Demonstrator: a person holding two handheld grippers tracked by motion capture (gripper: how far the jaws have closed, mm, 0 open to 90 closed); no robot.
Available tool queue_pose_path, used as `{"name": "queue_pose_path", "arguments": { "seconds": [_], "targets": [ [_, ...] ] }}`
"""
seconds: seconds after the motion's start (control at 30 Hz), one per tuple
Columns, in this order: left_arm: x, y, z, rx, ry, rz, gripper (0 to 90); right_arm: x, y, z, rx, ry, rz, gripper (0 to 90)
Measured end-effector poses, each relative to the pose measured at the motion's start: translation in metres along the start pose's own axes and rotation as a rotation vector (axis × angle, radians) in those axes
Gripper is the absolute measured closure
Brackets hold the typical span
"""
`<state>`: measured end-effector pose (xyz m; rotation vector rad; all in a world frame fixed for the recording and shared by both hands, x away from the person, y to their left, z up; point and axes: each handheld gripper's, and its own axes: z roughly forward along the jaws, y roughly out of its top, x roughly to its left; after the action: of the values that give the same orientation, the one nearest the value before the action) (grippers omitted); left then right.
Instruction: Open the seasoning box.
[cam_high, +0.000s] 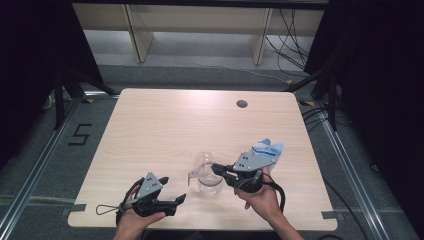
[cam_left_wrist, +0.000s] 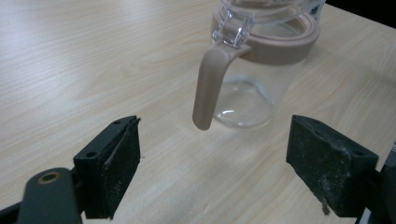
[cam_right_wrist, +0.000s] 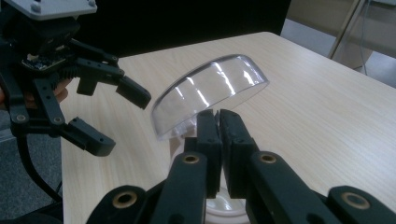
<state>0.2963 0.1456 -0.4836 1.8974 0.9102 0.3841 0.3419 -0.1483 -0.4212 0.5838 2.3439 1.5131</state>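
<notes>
Right fingers: black, flat-padded, pressed together on the rim of the clear lid (cam_right_wrist: 212, 91); the right gripper (cam_high: 216, 170) holds the lid tilted up on its hinge.
Lid: a shallow round dome of transparent plastic, glossy, with streaks of reflected light across its curve.
Left fingers: spread wide and holding nothing; the rubbery pads (cam_left_wrist: 122, 163) are matt black, scuffed and dusty. The left gripper (cam_high: 172, 191) hovers low over the worktop, just short of the jar.
Jar: a clear, round-bodied jar (cam_high: 209, 179) standing upright near the front middle of the worktop, between the two grippers.
Collar: a smooth, beige band (cam_left_wrist: 280, 44) rings the jar's mouth.
Handle: a rounded beige lever (cam_left_wrist: 208, 86) hangs down from a clear clasp at the collar, its tip apart from the glassy wall.
Worktop: pale wood-grain laminate (cam_high: 165, 125), with rounded corners and a small dark round hole (cam_high: 242, 104) near the far edge.
Packet: a blue and white pouch (cam_high: 270, 149) lies just beyond the right hand.
</notes>
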Motion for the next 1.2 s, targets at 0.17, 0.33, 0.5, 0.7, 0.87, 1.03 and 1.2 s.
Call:
{"name": "queue_pose_path", "arguments": {
  "seconds": [0.17, 0.33, 0.5, 0.7, 0.87, 1.03, 1.2],
  "targets": [
    [0.000, -0.006, -0.004, 0.015, 0.013, 0.001, 18.1, 0.002, 0.005, 0.002, -0.004, 0.002, -0.008, 87.4],
    [0.000, -0.010, -0.003, 0.017, 0.014, 0.001, 18.4, 0.005, 0.008, 0.007, -0.028, 0.002, -0.017, 86.8],
    [0.002, -0.013, 0.001, 0.027, 0.007, 0.007, 18.3, 0.009, 0.012, 0.011, -0.016, 0.013, -0.021, 86.8],
    [0.003, -0.014, 0.002, 0.018, 0.009, -0.015, 18.1, 0.012, 0.015, 0.014, -0.019, 0.010, -0.036, 86.3],
    [0.002, -0.014, 0.002, 0.025, 0.012, 0.003, 18.3, 0.016, 0.017, 0.017, -0.026, 0.017, -0.032, 86.3],
    [0.004, -0.014, 0.002, 0.028, 0.012, 0.007, 18.3, 0.018, 0.018, 0.022, -0.018, 0.040, -0.051, 86.1],
    [0.004, -0.014, 0.004, 0.022, 0.002, -0.013, 18.6, 0.020, 0.019, 0.024, -0.012, 0.052, -0.055, 85.5]
  ]
}}
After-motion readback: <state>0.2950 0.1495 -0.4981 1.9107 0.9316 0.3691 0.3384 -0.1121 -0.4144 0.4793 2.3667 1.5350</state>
